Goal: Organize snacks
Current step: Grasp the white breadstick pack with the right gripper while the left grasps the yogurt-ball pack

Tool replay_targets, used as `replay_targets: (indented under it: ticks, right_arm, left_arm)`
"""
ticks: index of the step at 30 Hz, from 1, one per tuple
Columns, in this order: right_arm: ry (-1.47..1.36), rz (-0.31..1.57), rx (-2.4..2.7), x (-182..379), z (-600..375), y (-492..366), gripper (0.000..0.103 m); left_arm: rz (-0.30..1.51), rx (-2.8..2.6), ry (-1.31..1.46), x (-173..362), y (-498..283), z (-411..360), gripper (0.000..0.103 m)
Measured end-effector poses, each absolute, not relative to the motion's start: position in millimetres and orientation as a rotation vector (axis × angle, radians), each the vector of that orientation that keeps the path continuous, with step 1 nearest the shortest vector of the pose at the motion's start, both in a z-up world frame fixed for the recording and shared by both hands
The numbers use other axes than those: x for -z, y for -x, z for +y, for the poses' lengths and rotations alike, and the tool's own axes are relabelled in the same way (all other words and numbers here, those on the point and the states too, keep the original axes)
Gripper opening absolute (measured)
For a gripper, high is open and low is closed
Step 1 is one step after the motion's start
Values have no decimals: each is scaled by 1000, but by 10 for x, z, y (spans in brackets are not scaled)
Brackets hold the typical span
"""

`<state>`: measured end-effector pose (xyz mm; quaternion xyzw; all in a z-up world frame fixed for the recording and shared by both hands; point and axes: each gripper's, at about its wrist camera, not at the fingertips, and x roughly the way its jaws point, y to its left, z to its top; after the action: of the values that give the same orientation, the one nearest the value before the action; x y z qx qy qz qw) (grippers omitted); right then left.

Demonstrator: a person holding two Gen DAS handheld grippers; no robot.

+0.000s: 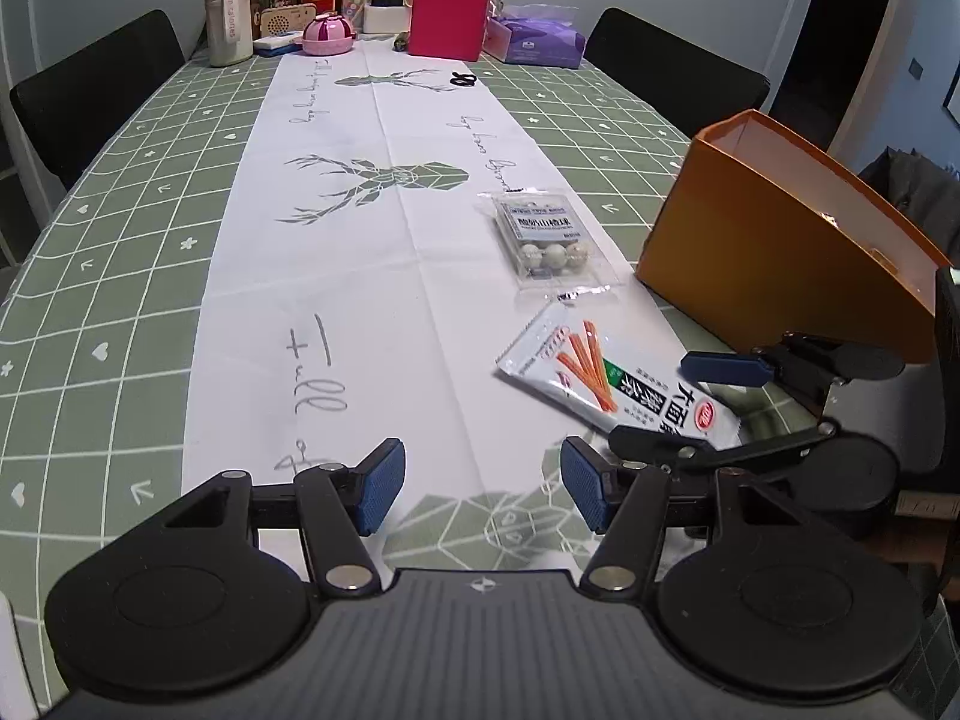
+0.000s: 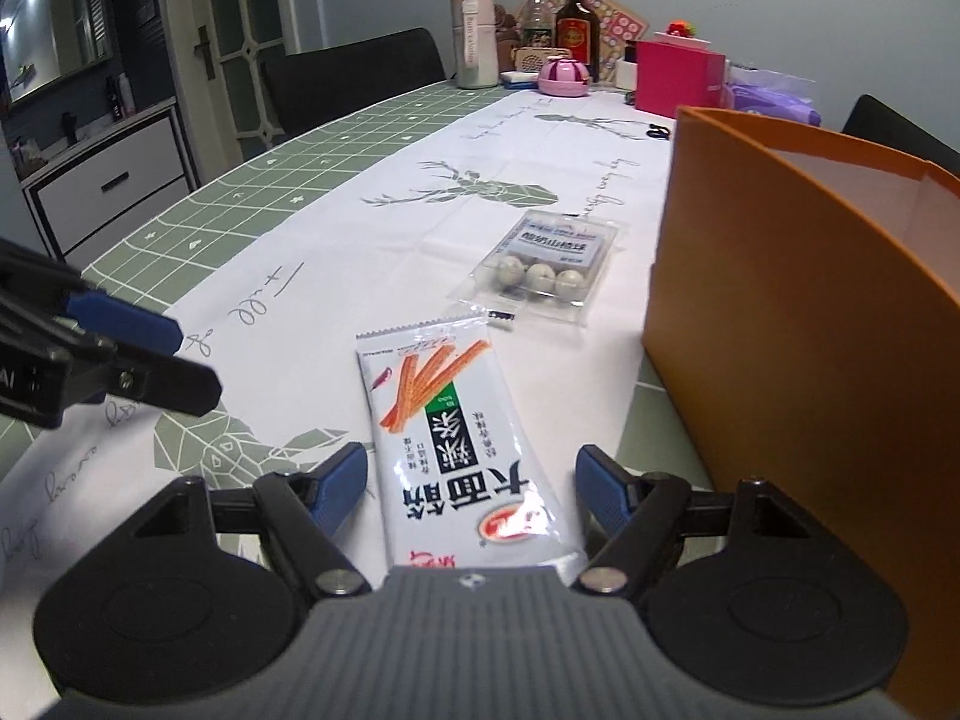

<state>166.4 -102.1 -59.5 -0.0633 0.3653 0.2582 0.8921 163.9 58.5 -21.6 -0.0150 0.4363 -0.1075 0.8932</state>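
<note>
A white spicy-stick snack packet (image 2: pixel 456 432) lies flat on the tablecloth, and my right gripper (image 2: pixel 474 489) straddles its near end. The jaws are open, with a small gap between each blue pad and the packet's edges. In the left wrist view the same packet (image 1: pixel 612 372) lies to the right, with the right gripper (image 1: pixel 654 402) over it. My left gripper (image 1: pixel 483 489) is open over bare cloth, nothing between its fingers. A clear pack of round balls (image 1: pixel 549 240) lies just beyond the packet. An open orange box (image 1: pixel 780 240) stands to the right of both.
Bottles (image 1: pixel 228 6), a pink box (image 1: pixel 447 21), a purple tissue pack (image 1: pixel 540 39) and small items crowd the table's far end. Black chairs (image 1: pixel 90 96) stand on both sides. The orange box's wall (image 2: pixel 810 330) rises close beside my right gripper. A white drawer unit (image 2: pixel 108 186) stands off the left side.
</note>
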Motion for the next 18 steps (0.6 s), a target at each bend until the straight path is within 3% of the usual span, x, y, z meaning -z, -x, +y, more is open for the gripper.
replay_targets:
  ticks: [3,5,10,14,18]
  right_arm:
    - [184,726,-563,598,-952,-1657,58]
    - [189,721,-573,592,-960,-1641,54]
    - [176,709,-558,600,-1135,-1483,53]
    - [158,711,-516,598,-1365,-1262,53]
    - [142,718,-471,591,-1562,-1059,53]
  left_arm:
    - [899,224,36,214,-1729,571,71]
    - [888,227,37,204,-1790,545,71]
    - [856,240,14,173,-2007,386,73]
    - [819,235,13,179,-2247,225,86]
    - [812,247,17,242,-2533,8,86]
